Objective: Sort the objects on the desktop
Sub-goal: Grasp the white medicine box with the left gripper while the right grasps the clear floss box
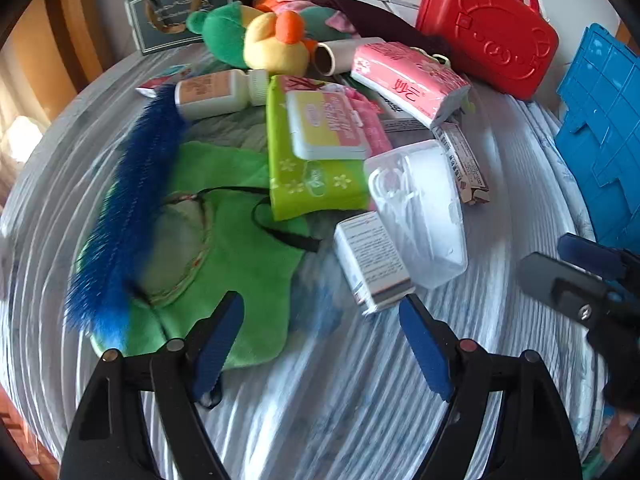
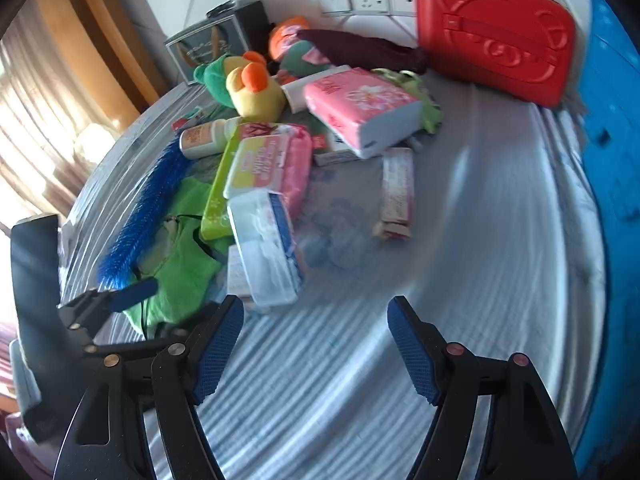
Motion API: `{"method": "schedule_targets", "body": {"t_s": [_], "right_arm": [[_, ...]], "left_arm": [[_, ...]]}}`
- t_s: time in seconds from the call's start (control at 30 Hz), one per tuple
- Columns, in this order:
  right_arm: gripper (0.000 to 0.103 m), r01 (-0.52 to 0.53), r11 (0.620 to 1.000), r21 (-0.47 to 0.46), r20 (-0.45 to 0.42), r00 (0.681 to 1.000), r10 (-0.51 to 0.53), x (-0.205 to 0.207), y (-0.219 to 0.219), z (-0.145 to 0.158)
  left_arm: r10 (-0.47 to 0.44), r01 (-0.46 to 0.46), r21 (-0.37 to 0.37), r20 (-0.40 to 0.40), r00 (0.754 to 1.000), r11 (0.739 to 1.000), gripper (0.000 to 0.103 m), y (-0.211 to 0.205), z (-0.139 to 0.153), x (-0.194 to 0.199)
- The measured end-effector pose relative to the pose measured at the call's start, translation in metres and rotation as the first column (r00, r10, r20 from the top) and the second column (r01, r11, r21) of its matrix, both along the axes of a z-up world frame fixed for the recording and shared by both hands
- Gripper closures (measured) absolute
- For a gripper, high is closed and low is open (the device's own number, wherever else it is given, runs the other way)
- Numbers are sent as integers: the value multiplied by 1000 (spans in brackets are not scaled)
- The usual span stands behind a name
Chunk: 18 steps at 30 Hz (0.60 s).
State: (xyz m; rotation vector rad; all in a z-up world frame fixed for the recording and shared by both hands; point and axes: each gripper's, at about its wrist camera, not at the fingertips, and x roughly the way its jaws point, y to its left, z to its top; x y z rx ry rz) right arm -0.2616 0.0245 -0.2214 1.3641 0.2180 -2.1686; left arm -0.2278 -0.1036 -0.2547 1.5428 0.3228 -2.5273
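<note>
A heap of small objects lies on the striped cloth [image 1: 340, 392]. My left gripper [image 1: 320, 308] hangs open over it, nothing between its fingers. A white carton [image 1: 372, 264] lies just beyond its right fingertip, a green cloth [image 1: 232, 264] under its left one. Behind are a clear plastic box [image 1: 420, 208], a green wipes pack [image 1: 312, 184], a blue brush [image 1: 128, 208] and a pink tissue pack [image 1: 408, 80]. My right gripper [image 2: 316, 308] is open and empty over bare cloth, the clear plastic box [image 2: 264, 248] just beyond its left fingertip.
A red carry case [image 2: 496, 32] stands at the back right against the wall. A blue crate [image 2: 612, 160] lines the right edge. Plush toys [image 1: 276, 44], a lotion bottle [image 1: 216, 94] and a dark gift bag [image 1: 180, 12] sit at the back. A narrow carton [image 2: 396, 192] lies apart.
</note>
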Motion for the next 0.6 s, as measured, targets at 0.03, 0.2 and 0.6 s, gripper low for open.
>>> {"method": "schedule_targets", "body": {"t_s": [0.03,0.2,0.6], "right_arm": [[28,-7,1000,-1,8,1000,7,-3,-6,-3],[42,-16,1000,0,55,998,16,-19,-20,-15],[62,-72,996,53,138,988,64,-43,-52,-53]], "left_arm": [[-7,7,6,-3,1000,1000,23,1,-2,-4],[-32,32,61,4,999,998,30,5,-17,-28],[-64,61,67,48,997,996,68,-5,-38,-49]]}}
